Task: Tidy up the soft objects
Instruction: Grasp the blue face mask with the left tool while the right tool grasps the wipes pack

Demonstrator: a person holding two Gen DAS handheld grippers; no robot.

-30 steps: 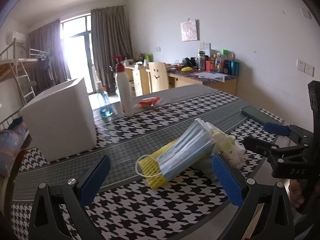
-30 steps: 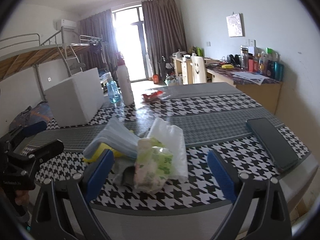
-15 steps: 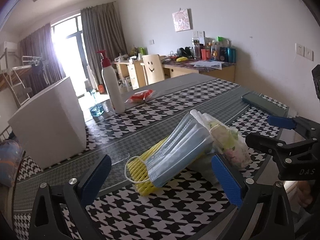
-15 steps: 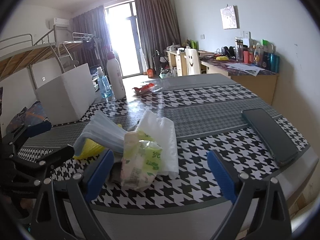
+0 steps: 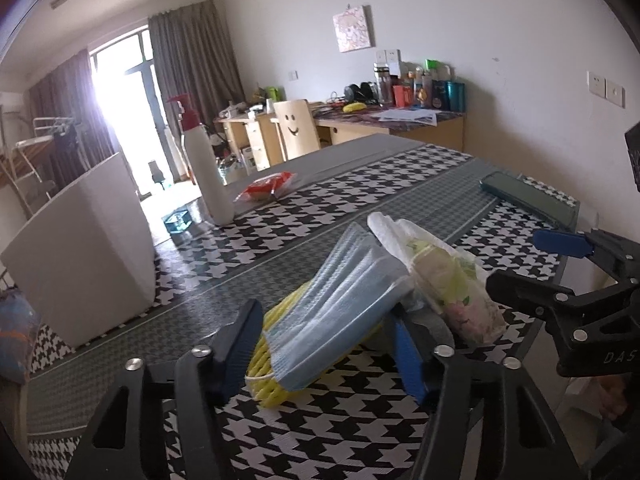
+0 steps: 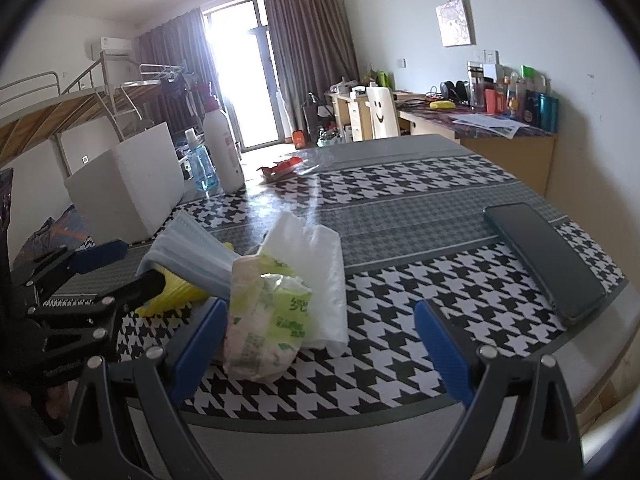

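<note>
The surface (image 5: 360,188), covered in black-and-white houndstooth cloth with grey bands, fills most of both views; its near edge is cut off by the gripper frames. A white box (image 5: 80,252) stands at its left side, its contents hidden. A white pump bottle (image 5: 208,176) stands upright behind it, with a blue bottle (image 6: 200,168) just beside it, only its base showing in the left view. A dark phone (image 6: 544,256) lies flat near the right edge.

The soft objects sit heaped near the front edge: a stack of blue face masks (image 5: 340,312) leans tilted on a yellow knit cloth (image 5: 268,372), mostly hidden beneath it. Beside them lie white folded tissue (image 6: 316,264) and a green-printed tissue pack (image 6: 268,316); something dark under the heap cannot be made out.

The left gripper (image 5: 328,348) has just been closing its jaws, which now flank the mask stack and yellow cloth; whether the pads press them cannot be told. The right gripper (image 6: 320,340) holds its jaws wide apart, the tissue pack against the left pad, nothing gripped.
</note>
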